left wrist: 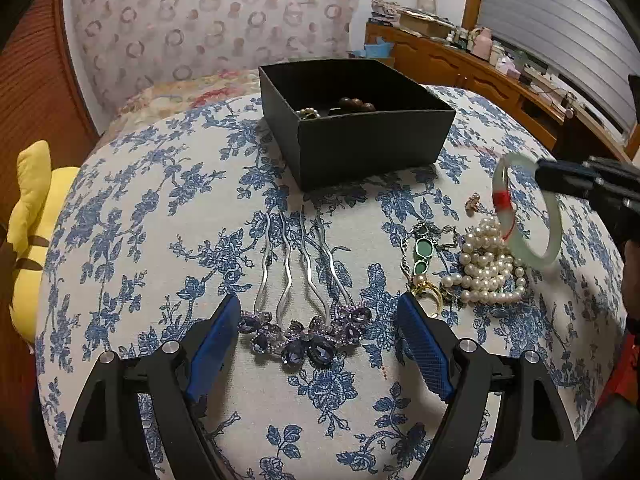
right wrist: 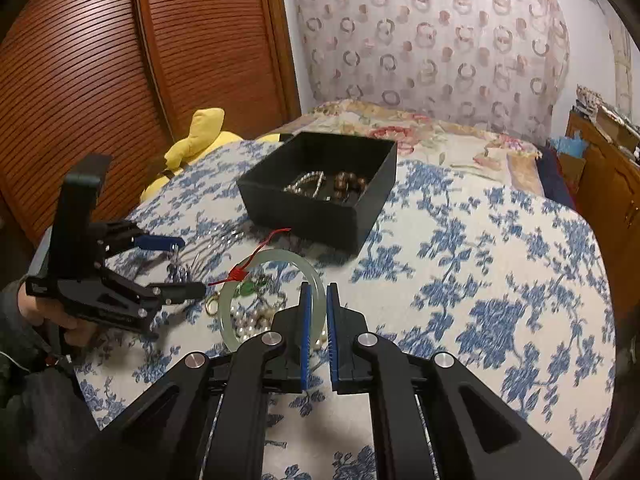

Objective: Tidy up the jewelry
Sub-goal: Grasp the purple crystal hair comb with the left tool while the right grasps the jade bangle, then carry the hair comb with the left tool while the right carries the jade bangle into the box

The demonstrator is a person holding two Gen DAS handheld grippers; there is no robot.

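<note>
Right wrist view: right claw (right wrist: 317, 292) clamped on the jade bangle (right wrist: 240, 322), lifting it clear of the pearls (left wrist: 486, 264)!
Left claw (left wrist: 320, 312) gapes wide over the purple hair comb (left wrist: 304, 280), gripping nothing. The black box (left wrist: 360, 148) at the far side of the desk (left wrist: 160, 208) already holds beads and a bracelet; comb, pearls, green pendant (left wrist: 423, 249) and a gold ring (left wrist: 430, 294) are unsorted. I'd call it early going.

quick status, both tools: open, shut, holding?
Left tool: open, empty, astride the hair comb.
Right tool: shut on the bangle.
</note>
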